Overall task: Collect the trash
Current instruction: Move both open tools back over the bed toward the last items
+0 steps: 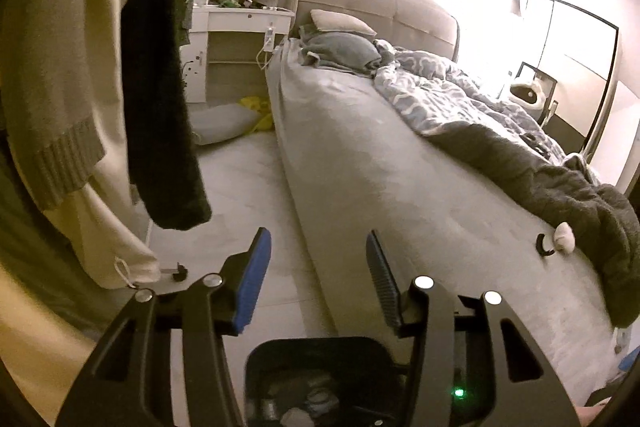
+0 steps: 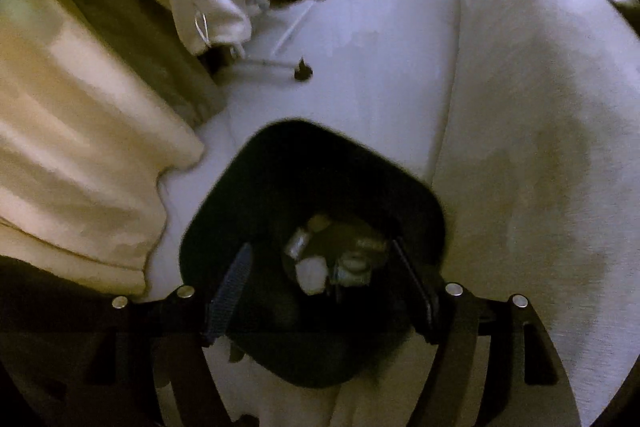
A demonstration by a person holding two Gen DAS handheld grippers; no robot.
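Note:
A black trash bin (image 2: 304,183) stands on the floor beside the bed, with several crumpled white and silver scraps (image 2: 312,269) inside. My right gripper (image 2: 320,251) is open and empty, right above the bin's mouth. My left gripper (image 1: 318,239) is open and empty, held above the same bin (image 1: 320,351), pointing along the bed. A small white wad (image 1: 565,237) lies on the bed sheet next to a black hook-shaped item (image 1: 543,246), near the dark blanket.
Hanging clothes (image 1: 80,87) fill the left side, on a rack with a caster wheel (image 2: 302,70) on the floor. The bed (image 1: 380,167) with a rumpled duvet takes the right. A white vanity (image 1: 244,15) and a floor cushion (image 1: 228,123) are at the far end.

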